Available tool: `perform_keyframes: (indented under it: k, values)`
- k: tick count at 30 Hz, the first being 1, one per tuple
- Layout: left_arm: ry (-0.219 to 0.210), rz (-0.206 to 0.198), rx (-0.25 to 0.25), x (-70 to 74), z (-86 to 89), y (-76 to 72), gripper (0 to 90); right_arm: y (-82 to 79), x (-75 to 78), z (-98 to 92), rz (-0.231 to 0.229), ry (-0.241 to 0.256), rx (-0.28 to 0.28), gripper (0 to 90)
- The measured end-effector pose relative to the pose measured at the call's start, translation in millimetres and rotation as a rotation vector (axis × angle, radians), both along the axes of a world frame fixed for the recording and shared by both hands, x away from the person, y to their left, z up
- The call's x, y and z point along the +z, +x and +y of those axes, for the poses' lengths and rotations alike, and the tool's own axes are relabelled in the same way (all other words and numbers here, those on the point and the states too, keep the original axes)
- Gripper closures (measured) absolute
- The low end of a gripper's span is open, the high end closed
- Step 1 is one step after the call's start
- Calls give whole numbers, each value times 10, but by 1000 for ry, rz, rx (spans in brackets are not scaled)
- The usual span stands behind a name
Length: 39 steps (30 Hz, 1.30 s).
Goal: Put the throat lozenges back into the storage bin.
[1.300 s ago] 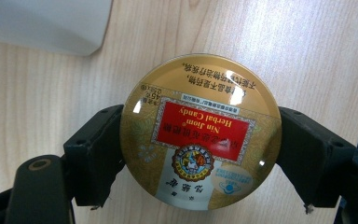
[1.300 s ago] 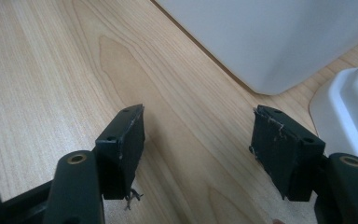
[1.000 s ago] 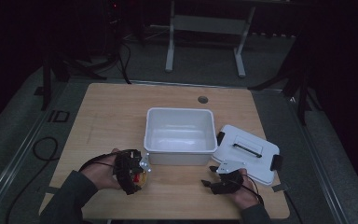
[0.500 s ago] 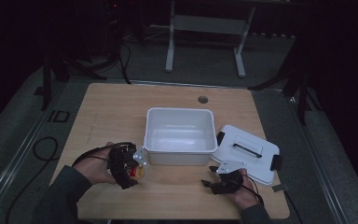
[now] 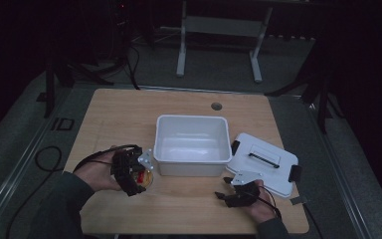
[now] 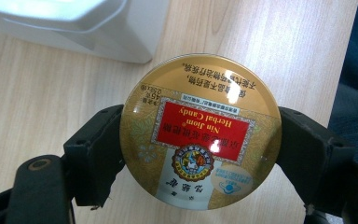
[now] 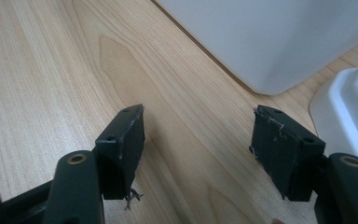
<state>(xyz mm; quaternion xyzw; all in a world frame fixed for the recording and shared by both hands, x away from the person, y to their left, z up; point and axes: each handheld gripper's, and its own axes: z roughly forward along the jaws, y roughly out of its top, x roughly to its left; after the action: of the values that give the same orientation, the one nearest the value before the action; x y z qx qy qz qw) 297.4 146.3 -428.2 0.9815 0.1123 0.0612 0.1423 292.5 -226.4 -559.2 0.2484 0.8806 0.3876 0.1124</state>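
Left claw (image 6: 200,140) is clamped on the round gold herbal-candy tin (image 6: 200,133), held over the wooden worktop (image 5: 119,119) just left of the open white plastic bin (image 5: 192,144). Right claw (image 7: 198,140) gapes, empty, farther away.

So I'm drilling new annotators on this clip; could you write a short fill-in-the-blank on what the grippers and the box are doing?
1. The left gripper is shut on a round ____ tin.
2. The right gripper has its jaws ____, with nothing between them.
3. The white box stands without its ____.

Missing words: candy; open; lid
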Motion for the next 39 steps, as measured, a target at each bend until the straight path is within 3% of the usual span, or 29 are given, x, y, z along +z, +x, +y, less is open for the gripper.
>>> perform_keyframes:
  k: [27, 39]
  values:
    - [-18, -20, 0, 286, -6, 130, 208, 1, 0, 0, 0, 0, 1, 342]
    - [-3, -28, -12, 399, -76, 228, 207, 1, 0, -1, -1, 0, 1, 341]
